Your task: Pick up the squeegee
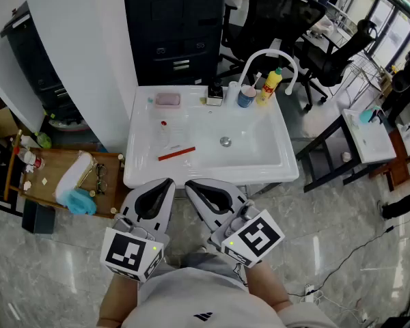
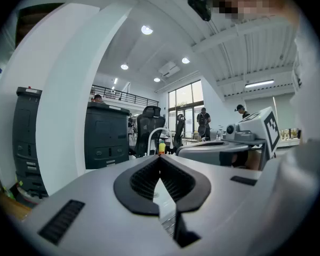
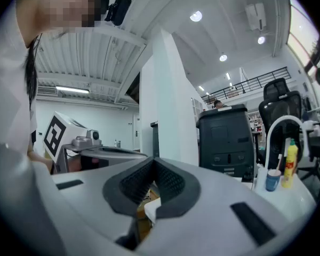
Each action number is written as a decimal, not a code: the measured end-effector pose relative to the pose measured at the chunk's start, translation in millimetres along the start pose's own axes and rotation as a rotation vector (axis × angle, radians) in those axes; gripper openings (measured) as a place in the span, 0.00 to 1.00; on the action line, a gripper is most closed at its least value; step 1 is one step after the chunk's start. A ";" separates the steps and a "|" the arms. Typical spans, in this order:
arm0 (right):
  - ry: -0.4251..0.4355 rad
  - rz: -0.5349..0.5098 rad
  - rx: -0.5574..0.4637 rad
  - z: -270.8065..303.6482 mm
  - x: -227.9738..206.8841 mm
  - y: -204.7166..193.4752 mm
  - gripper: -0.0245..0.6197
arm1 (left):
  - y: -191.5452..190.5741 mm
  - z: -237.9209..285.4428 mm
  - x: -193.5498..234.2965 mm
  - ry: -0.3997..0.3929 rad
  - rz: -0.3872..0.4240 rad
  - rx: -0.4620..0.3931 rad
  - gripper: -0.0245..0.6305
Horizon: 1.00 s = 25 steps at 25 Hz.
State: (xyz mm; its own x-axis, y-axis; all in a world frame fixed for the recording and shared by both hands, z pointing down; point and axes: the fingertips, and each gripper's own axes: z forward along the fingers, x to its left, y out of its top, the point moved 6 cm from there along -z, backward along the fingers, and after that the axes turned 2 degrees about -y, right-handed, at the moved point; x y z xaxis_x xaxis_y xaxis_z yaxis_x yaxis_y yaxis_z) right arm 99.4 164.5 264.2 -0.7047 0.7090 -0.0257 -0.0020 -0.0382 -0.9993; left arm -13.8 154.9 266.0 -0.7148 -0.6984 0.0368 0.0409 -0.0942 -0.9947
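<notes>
The squeegee (image 1: 175, 153), a thin red strip with a pale see-through part behind it, lies flat in the left half of the white sink (image 1: 277, 157). Both grippers are held side by side just in front of the sink's near rim, pointing roughly level toward it. My left gripper (image 1: 165, 183) has its jaws closed tip to tip with nothing between them, as the left gripper view (image 2: 160, 158) shows. My right gripper (image 1: 191, 185) is likewise shut and empty (image 3: 153, 160). Neither touches the squeegee, which neither gripper view shows.
A white curved faucet (image 1: 266, 57), a yellow bottle (image 1: 268, 86), a blue cup (image 1: 246, 96) and a pink soap (image 1: 167, 100) line the sink's back edge. A low wooden shelf (image 1: 55, 176) stands at left, a black cabinet (image 1: 174, 26) behind, a small table (image 1: 369, 139) at right.
</notes>
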 end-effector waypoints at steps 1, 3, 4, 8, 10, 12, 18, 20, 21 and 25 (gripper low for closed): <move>-0.002 0.001 -0.001 2.8 1.3 0.0 0.05 | -0.6 -1.5 3.5 0.002 -0.004 0.000 0.06; -0.003 0.003 -0.003 7.6 3.6 -0.9 0.05 | -1.9 -3.9 9.2 0.005 -0.009 -0.001 0.06; -0.001 0.003 -0.003 9.1 4.6 -1.8 0.05 | -2.6 -4.7 10.8 0.007 -0.009 -0.003 0.06; 0.002 0.004 0.000 8.4 4.4 -2.8 0.05 | -2.6 -3.8 9.1 0.007 -0.010 -0.011 0.06; 0.000 0.003 0.000 6.4 2.8 -2.5 0.05 | -3.0 -2.1 6.6 0.003 -0.012 -0.013 0.06; 0.002 0.001 0.001 4.3 1.1 -2.8 0.05 | -3.4 -0.2 4.3 0.004 -0.012 -0.013 0.06; 0.010 0.002 0.007 -3.4 -7.5 -5.4 0.05 | -1.7 8.0 -2.6 0.018 -0.016 -0.017 0.06; 0.012 0.020 0.005 -7.5 -12.5 -6.7 0.05 | -2.7 10.9 -6.6 0.028 -0.017 -0.017 0.06; 0.015 0.032 0.003 -9.7 -14.5 -7.4 0.05 | -3.5 11.6 -8.8 0.034 -0.017 -0.017 0.06; 0.027 0.064 -0.001 -15.8 -20.3 -11.7 0.05 | -7.8 11.6 -16.1 0.062 -0.016 -0.015 0.06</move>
State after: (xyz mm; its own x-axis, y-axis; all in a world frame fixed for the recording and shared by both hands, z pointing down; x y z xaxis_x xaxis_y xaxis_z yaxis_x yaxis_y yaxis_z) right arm 124.9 161.7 276.0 -0.6839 0.7240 -0.0900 0.0427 -0.0834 -0.9956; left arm 5.5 158.7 274.3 -0.7571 -0.6516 0.0471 0.0191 -0.0942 -0.9954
